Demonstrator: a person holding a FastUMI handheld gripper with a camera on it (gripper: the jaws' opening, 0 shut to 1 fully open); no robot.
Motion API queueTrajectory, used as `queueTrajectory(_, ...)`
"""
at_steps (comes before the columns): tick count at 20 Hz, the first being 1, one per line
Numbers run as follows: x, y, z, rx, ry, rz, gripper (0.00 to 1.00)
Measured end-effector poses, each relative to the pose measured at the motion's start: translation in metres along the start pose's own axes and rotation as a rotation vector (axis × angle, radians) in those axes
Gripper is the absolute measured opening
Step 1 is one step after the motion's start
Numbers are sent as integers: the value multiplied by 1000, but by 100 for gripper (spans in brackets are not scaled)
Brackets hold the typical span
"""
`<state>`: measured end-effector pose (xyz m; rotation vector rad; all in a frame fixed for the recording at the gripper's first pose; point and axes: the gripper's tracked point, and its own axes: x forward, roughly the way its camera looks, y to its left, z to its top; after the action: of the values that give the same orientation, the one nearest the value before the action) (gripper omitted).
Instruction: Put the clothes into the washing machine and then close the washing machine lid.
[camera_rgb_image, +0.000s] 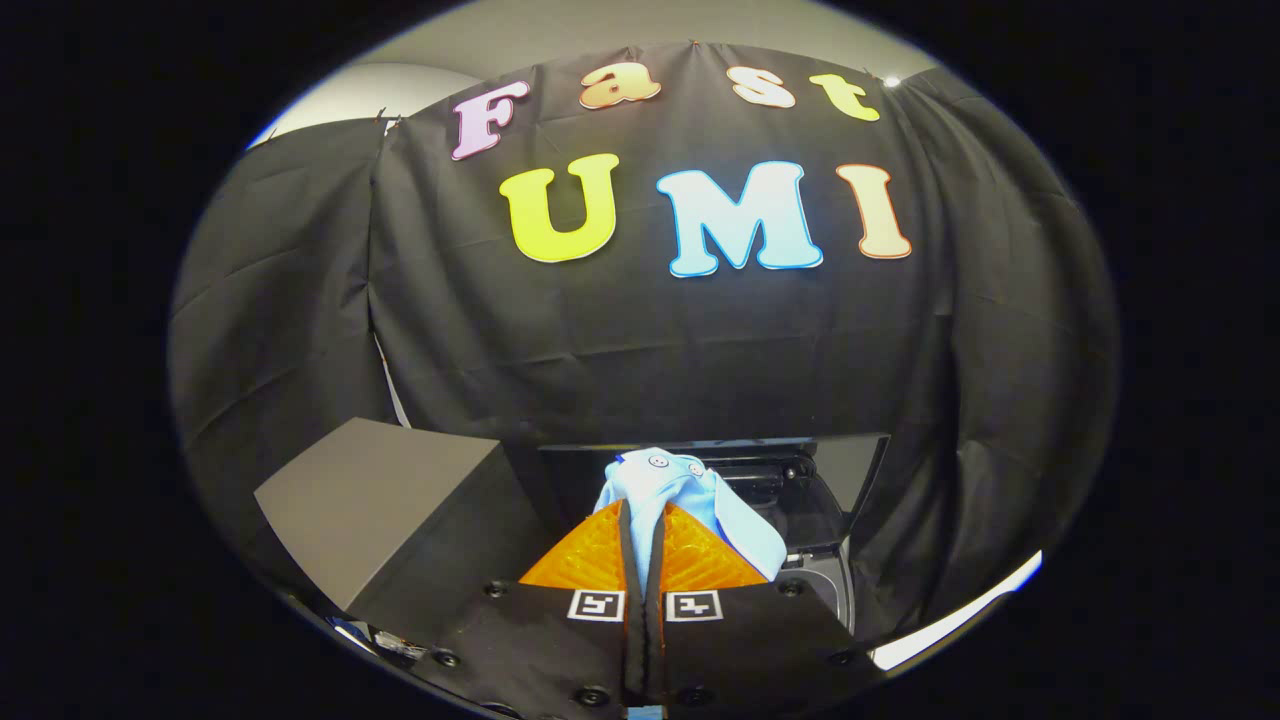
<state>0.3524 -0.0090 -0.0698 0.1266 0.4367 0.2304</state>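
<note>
Clothes pinched between closed fingers – seemingly above open washing machine

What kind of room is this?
Probably a staged laundry booth: black cloth wall behind, an open washing machine ahead, and the gripper shut on a light blue garment.

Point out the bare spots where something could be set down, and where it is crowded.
The flat top of the grey box, beside the washer's raised lid, is bare. Straight ahead is crowded: the hand-held gripper is shut on a light blue garment that bunches past the fingertips and hides most of the washer opening.
</note>
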Motion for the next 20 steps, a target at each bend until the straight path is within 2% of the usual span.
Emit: queueTrajectory(20, 69, -30, -144, -62, 235, -53, 2)
